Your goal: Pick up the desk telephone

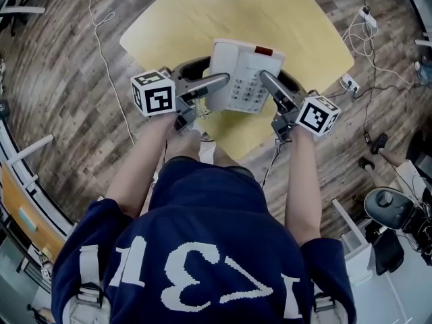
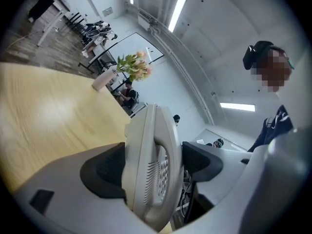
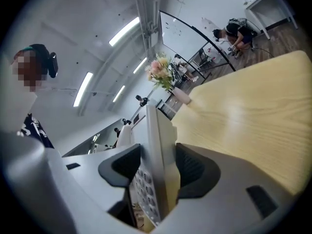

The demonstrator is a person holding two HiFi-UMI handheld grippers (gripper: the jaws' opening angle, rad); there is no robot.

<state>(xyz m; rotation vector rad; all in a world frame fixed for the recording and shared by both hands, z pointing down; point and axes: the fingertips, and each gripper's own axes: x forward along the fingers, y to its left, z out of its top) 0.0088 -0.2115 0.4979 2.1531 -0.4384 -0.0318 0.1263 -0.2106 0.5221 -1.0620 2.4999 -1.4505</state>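
A white desk telephone [image 1: 239,73] with a grey keypad and a red patch is held above the yellow table [image 1: 202,19], one gripper at each side. My left gripper [image 1: 216,79] is shut on its handset side, and my right gripper [image 1: 268,83] is shut on the keypad side. In the left gripper view the telephone [image 2: 146,145] stands edge-on, with the dark pads [image 2: 105,172] against it. The right gripper view shows the telephone's edge and keys [image 3: 158,150] clamped between the pads [image 3: 192,167]. The underside of the telephone is hidden.
The table stands on a wood-plank floor with loose cables and a power strip [image 1: 349,83] to the right. A vase of flowers [image 2: 131,65] stands at the table's far end. Desks and seated people are farther back. Equipment sits at the lower right [image 1: 388,208].
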